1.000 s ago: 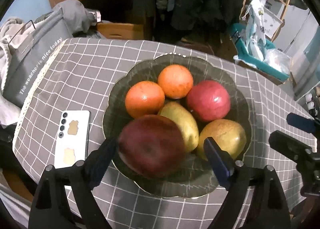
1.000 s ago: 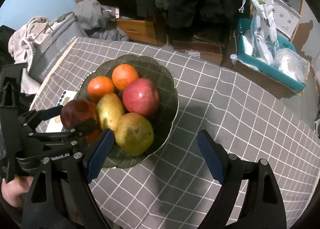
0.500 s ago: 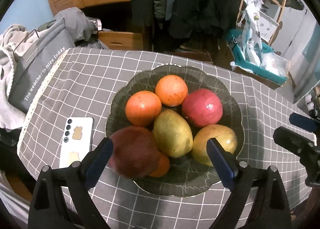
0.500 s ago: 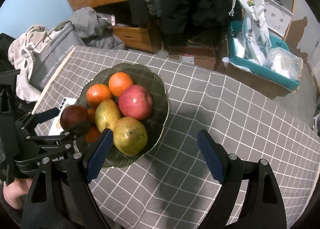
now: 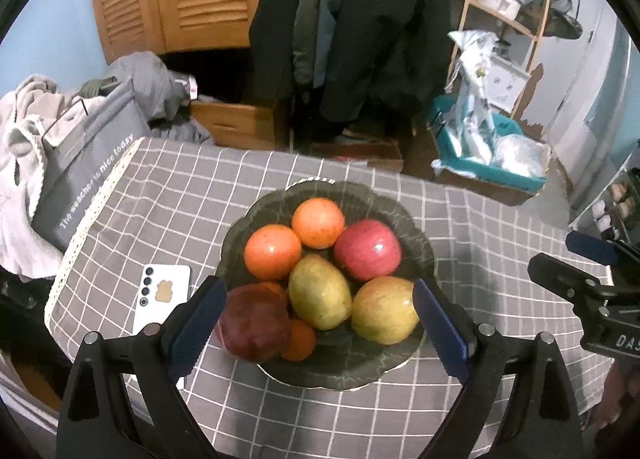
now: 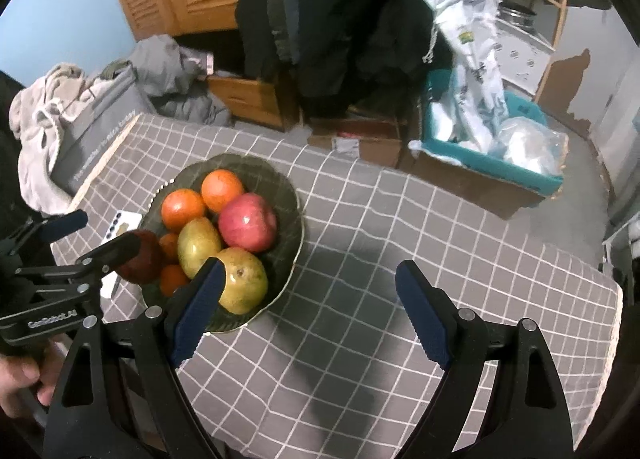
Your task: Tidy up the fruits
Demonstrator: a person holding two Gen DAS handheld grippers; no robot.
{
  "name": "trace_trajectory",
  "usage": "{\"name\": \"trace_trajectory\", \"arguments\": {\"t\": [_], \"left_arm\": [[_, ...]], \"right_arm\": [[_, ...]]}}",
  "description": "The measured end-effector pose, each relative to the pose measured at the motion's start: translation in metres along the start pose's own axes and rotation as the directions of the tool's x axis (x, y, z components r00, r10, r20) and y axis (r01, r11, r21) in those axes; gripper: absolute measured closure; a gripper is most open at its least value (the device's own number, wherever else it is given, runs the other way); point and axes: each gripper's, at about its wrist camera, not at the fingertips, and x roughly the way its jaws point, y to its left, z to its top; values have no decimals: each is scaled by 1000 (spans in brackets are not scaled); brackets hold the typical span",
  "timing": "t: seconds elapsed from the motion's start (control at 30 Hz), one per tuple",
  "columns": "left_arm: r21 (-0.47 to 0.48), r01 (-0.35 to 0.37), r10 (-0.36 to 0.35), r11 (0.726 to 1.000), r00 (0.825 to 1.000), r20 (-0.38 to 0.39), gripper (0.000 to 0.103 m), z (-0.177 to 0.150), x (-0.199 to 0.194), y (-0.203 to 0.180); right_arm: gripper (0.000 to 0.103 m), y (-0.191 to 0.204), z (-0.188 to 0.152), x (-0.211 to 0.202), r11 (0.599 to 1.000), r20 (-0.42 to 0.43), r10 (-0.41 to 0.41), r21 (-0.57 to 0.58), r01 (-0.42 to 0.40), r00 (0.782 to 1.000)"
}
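I see the fruit sitting in a dark green bowl (image 5: 416,251) on my table. The dark red apple (image 5: 254,323) lies at the near left edge of the bowl, on top of two small oranges (image 5: 300,341). It rests close to my left gripper's (image 5: 316,317) left finger, and I cannot tell if they touch. Next to the apple is a yellow-green mango (image 5: 320,297), and to the right of that a yellow and red mango (image 5: 384,309). Behind them are two big oranges (image 5: 273,251) side by side and a bright red apple (image 5: 368,250) on the right.

My left gripper is spread wide with nothing between its fingers. It hangs over the near side of the bowl.

My right gripper (image 6: 310,313) is spread wide too and holds nothing. It hangs over the bare cloth to the right of the bowl. Its left finger (image 6: 196,309) sits in front of the bowl's near edge.

A white phone (image 5: 162,295) lies face down on the table, just left of the bowl. The table has a grey cloth (image 6: 380,243) with white squares on it. Past the far left corner there is a grey bag (image 5: 86,175) with white words. On the floor to the right there is a teal box (image 6: 492,163) with plastic bags in it
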Motion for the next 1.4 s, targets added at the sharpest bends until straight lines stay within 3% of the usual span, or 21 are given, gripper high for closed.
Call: {"name": "trace_trajectory", "arguments": {"t": [0.43,0.7,0.93,1.4], "left_arm": [[57,39,-46,998,991,124,4,12,-52,-21],[71,60,-73,996,976,203,1,18,-77,-32],[80,61,-79,995,966,248,1,22,-94,-38],[88,57,-83,994,938,337,1,30,-126,-46]], "right_arm": [[15,-18,1,-69,998,164,-68,17,66,984],[14,-28,0,-108,993,265,-119,18,118,957],[14,-34,-3,-137,986,355,-167,31,167,920],[14,-51,-11,-161,973,417,-229,71,220,879]]}}
